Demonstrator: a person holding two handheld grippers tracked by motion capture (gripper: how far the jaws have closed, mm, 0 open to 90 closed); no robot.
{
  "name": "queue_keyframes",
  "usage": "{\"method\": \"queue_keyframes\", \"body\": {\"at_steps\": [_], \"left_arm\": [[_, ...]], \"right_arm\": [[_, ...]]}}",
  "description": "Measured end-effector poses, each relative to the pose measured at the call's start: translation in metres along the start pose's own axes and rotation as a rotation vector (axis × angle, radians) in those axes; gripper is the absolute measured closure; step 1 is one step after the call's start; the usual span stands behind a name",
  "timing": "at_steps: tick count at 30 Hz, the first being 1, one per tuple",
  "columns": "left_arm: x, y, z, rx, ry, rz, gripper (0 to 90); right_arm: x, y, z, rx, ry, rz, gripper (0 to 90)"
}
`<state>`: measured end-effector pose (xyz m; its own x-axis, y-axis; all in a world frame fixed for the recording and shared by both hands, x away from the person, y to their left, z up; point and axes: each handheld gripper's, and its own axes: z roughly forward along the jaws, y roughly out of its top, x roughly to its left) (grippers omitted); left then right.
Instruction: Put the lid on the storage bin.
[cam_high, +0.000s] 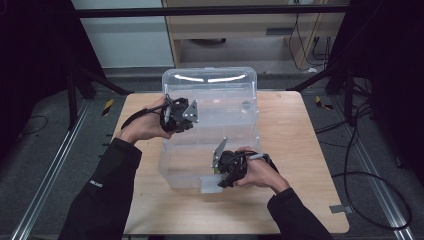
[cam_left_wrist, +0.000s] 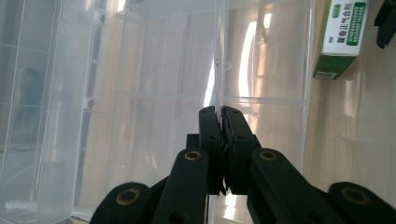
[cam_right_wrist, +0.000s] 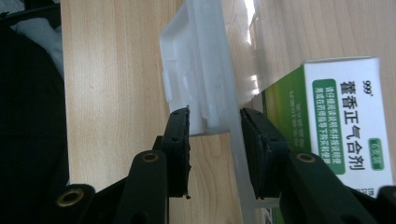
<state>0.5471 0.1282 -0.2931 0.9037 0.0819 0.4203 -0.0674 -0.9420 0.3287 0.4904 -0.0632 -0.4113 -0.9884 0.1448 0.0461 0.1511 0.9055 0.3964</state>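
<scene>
A clear plastic storage box (cam_high: 172, 167) stands on the wooden table with its lid (cam_high: 210, 80) raised upright at the back. My left gripper (cam_high: 194, 119) is at the lid's left side; in the left gripper view it (cam_left_wrist: 219, 112) is shut on a thin clear edge (cam_left_wrist: 217, 70) that I take to be the lid's. My right gripper (cam_high: 221, 182) is at the box's front wall. In the right gripper view it (cam_right_wrist: 215, 126) has one jaw outside against the white latch (cam_right_wrist: 196, 70) and one inside, clamping the wall. A green and white medicine carton (cam_right_wrist: 345, 121) (cam_left_wrist: 343, 37) lies inside the box.
The wooden table (cam_high: 300, 150) has bare surface to the left, right and front of the box. Dark stands and cables (cam_high: 360, 150) surround the table on the floor. A person's dark sleeves (cam_high: 105, 195) come in from the bottom.
</scene>
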Motion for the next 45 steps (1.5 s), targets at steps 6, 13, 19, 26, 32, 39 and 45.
{"method": "queue_keyframes", "body": {"at_steps": [6,13,19,26,32,39,45], "left_arm": [[-0.008,0.0,-0.003,0.006,-0.005,0.01,87.2],[-0.018,-0.002,-0.006,-0.001,-0.022,0.006,87.1],[-0.026,-0.005,-0.007,-0.012,-0.027,0.002,86.8],[-0.033,-0.008,-0.007,-0.011,-0.036,0.005,86.5],[-0.037,-0.008,-0.007,-0.011,-0.038,0.01,86.2],[-0.041,-0.009,-0.007,-0.01,-0.036,0.012,85.9],[-0.043,-0.011,-0.007,-0.014,-0.045,0.007,85.7]], "right_arm": [[0.0,0.0,0.0,0.002,-0.003,-0.004,63.8],[0.001,0.001,0.0,0.005,-0.001,0.001,63.8],[0.001,0.001,-0.001,0.007,-0.006,-0.001,63.5],[0.003,0.0,-0.001,-0.005,-0.018,-0.003,63.2],[0.005,-0.001,-0.001,-0.01,-0.03,0.002,62.3],[0.007,-0.002,-0.001,-0.022,-0.05,0.002,61.0],[0.009,-0.004,-0.002,-0.046,-0.059,0.011,61.2]]}}
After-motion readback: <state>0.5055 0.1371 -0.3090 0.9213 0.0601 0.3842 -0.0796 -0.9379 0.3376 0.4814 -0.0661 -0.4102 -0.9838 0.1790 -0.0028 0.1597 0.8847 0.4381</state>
